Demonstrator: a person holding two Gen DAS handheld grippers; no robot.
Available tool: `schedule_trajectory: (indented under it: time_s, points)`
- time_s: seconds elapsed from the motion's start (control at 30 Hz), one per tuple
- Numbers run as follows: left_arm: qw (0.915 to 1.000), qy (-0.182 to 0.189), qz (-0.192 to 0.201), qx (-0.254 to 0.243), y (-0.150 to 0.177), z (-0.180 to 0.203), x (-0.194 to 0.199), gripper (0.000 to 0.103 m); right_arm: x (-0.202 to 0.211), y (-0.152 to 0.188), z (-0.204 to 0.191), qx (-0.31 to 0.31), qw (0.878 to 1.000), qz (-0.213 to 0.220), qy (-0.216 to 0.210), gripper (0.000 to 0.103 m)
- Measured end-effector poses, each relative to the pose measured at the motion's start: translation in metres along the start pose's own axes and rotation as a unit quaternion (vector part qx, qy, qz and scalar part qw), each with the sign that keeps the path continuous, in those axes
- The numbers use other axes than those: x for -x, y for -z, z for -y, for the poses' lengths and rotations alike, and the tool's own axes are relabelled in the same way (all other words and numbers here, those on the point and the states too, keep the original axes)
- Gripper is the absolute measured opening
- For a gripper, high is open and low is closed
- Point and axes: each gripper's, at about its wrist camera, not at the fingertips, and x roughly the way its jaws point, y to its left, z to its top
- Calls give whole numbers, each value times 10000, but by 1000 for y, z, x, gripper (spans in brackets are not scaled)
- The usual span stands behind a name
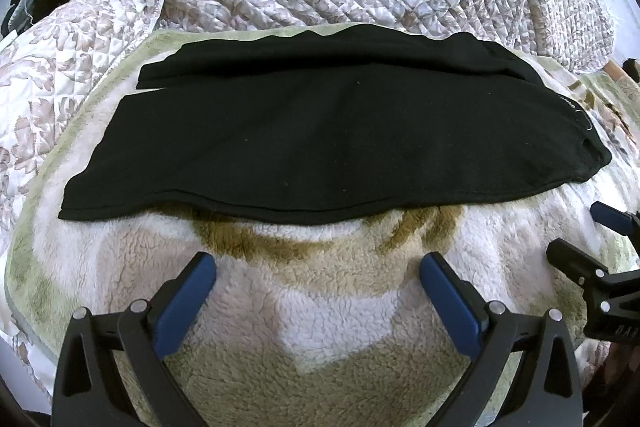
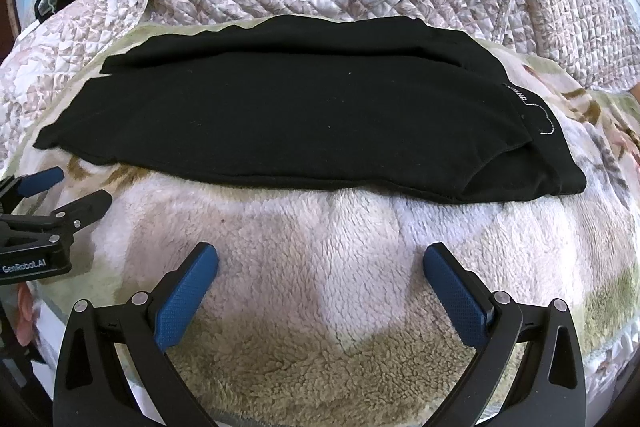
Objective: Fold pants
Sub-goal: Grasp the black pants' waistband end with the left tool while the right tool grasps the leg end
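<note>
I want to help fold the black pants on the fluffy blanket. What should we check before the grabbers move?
1. Left gripper open and empty: ok.
2. Right gripper open and empty: ok.
3. Black fabric pants lying flat, legs stacked lengthwise: ok.
4. Waistband end on the right, leg ends on the left: ok.
5. Fluffy cream and tan blanket bare between grippers and pants: ok.
6. Layers underneath smooth: cannot tell.
</note>
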Motion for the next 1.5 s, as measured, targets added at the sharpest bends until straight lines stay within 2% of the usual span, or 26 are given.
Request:
schedule_trajectory:
  time_s: [0.17, 0.27, 0.37, 0.53, 0.57, 0.67, 0.73, 0.8, 0.87, 0.93, 1.0, 1.03, 1.13, 1.2, 1.27, 1.37, 1.5]
  points:
    - [9994, 227, 97, 251, -4, -12, 9, 101, 10, -3, 13, -368, 9990, 148, -212, 103]
    - [9966, 308, 265, 710, -8, -33, 17, 101, 18, -7, 29, -716, 9965, 333, -268, 103]
    - [9898, 317, 398, 1327, -12, -63, 20, 100, 20, -9, 48, -1184, 9918, 366, -322, 102]
    - [9748, 548, 386, 2130, -12, -104, 12, 86, 5, -11, 84, -1963, 9792, 157, -487, 87]
    - [9739, 553, 403, 2166, -13, -107, 11, 83, 5, -12, 88, -2033, 9775, 203, -534, 86]
    - [9725, 611, 402, 2213, -15, -112, 1, 82, 2, -18, 96, -2188, 9736, 261, -603, 82]
    - [9708, 622, 452, 2272, -18, -117, -3, 81, -2, -22, 109, -2482, 9655, 326, -712, 76]
    - [9697, 550, 505, 2327, -20, -122, -4, 74, -7, -25, 122, -2776, 9565, 363, -817, 66]
    - [9679, 478, 568, 2401, -22, -128, -6, 66, -14, -26, 140, -3201, 9420, 396, -924, 56]
    - [9663, 400, 581, 2474, -24, -135, -10, 57, -18, -24, 157, -3606, 9248, 479, -1113, 54]
    - [9656, 315, 566, 2519, -26, -140, -14, 45, -20, -26, 164, -3770, 9173, 543, -1164, 54]
    - [9656, 272, 562, 2524, -27, -141, -15, 42, -22, -27, 167, -3846, 9136, 573, -1189, 54]
    - [9650, 194, 539, 2559, -27, -145, -16, 29, -25, -29, 171, -3985, 9072, 627, -1189, 51]
    - [9644, 148, 514, 2591, -27, -149, -17, 18, -26, -29, 174, -4025, 9064, 638, -1112, 39]
    - [9653, 127, 491, 2561, -27, -149, -18, 13, -30, -28, 178, -4078, 9062, 587, -958, 18]
    - [9693, 67, 437, 2418, -30, -145, -17, 6, -33, -26, 185, -4176, 9021, 564, -928, 11]
    - [9699, 151, 359, 2404, -33, -146, -12, 4, -20, -29, 181, -4053, 9077, 652, -869, 5]
